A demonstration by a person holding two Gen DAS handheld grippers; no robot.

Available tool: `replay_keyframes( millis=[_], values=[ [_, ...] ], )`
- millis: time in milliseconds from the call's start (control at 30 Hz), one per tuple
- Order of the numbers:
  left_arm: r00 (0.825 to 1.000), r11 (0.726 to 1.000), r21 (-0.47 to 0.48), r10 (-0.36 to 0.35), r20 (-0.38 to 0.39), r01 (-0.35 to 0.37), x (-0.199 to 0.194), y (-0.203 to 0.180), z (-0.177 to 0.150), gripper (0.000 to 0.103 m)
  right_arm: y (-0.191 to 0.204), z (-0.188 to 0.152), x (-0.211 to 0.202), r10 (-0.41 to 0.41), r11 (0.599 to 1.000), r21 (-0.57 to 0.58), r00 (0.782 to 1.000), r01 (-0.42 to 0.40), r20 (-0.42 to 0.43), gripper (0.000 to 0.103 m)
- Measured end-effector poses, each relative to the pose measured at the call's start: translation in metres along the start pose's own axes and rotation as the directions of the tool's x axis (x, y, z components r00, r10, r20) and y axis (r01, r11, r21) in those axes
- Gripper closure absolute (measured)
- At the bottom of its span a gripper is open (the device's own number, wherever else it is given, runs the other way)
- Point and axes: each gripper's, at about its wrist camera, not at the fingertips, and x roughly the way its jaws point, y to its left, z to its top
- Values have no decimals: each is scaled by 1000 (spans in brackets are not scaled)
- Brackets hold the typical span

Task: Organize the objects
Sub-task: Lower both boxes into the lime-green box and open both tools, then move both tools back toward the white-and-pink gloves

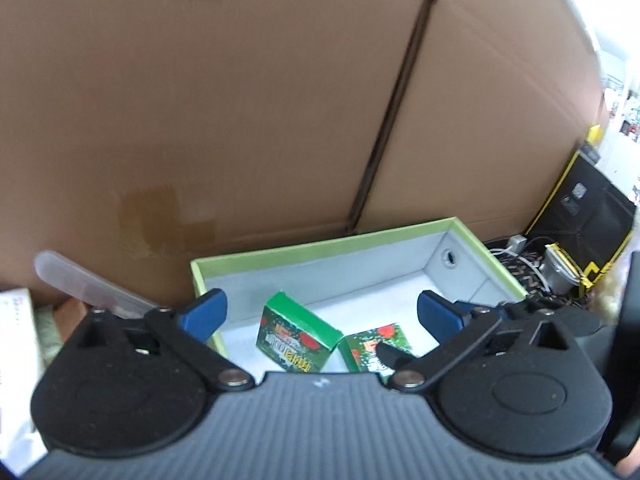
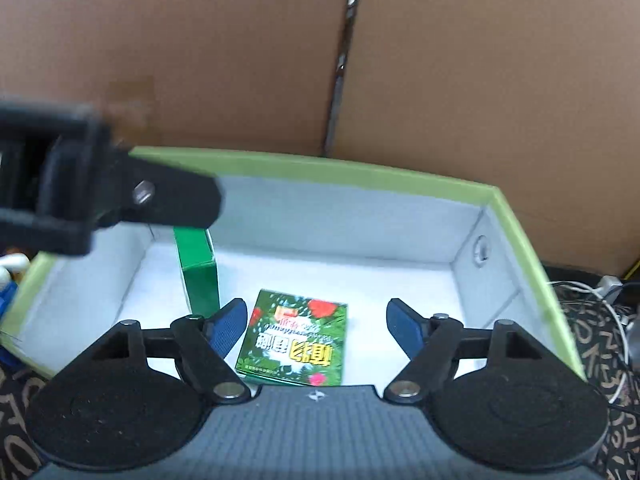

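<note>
A green-rimmed storage box [image 1: 320,245] [image 2: 360,173] with a white inside holds two small green packets with red flowers. In the left wrist view one packet [image 1: 296,338] sits tilted on its edge and the other [image 1: 376,345] lies flat beside it. My left gripper [image 1: 322,314] hangs open above the box with nothing between its blue pads; its black arm [image 2: 120,196] crosses the right wrist view. My right gripper [image 2: 316,320] is open inside the box. The flat packet [image 2: 294,340] lies between its fingers, untouched, and the upright packet [image 2: 198,268] stands to their left.
A tall cardboard wall [image 1: 240,100] rises right behind the box. Cables and a black and yellow case [image 1: 580,200] crowd the right side over a patterned cloth [image 2: 600,340]. A translucent plastic piece [image 1: 80,280] and a white packet [image 1: 16,320] lie to the left.
</note>
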Motion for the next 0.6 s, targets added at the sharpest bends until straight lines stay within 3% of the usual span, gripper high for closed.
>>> replay_keyframes(
  millis=[133, 333, 600],
  values=[
    [999, 1000, 8, 12, 51, -12, -38, -7, -6, 0, 1, -2, -45, 8, 1000, 21, 995, -10, 103, 15],
    [996, 1000, -25, 5, 94, -3, -99, -1, -33, 0, 26, -30, -106, 29, 1000, 6, 975, -31, 221, 12],
    [990, 992, -25, 125, 67, -123, -155, 18, -96, 0, 42, -62, -120, 93, 996, -9, 969, -93, 231, 11]
  ],
)
